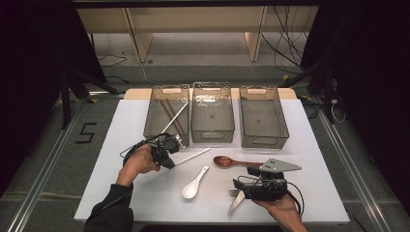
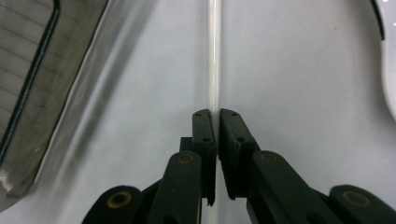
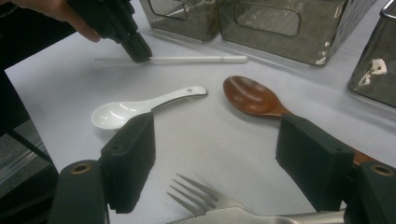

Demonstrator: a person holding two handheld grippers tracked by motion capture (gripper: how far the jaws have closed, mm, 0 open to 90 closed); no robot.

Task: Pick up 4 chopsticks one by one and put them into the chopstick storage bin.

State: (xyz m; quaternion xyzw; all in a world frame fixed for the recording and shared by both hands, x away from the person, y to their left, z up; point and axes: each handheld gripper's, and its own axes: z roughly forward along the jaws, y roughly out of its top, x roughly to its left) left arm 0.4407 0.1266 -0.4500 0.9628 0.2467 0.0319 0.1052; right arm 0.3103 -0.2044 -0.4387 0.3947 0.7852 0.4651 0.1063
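Held thing: slender white plastic chopstick point(image 2: 214, 56), flat on the white tabletop point(image 1: 309, 159), just in front of the left smoky clear bin point(image 1: 167, 116).
Left gripper point(image 2: 217, 114): jaws pinched together on the chopstick near its end.
Long axis: straight ahead out of the jaws; in the high view, slanting up and right, toward the middle bin point(image 1: 212, 113).
Right gripper point(image 3: 215, 154): jaws wide apart, holding nothing, over a steel fork point(image 3: 210, 200).
Nearer hand: left.
Next move, likely: lift, swing rod in line with the left bin, where other chopsticks point(image 1: 172, 117) lie.
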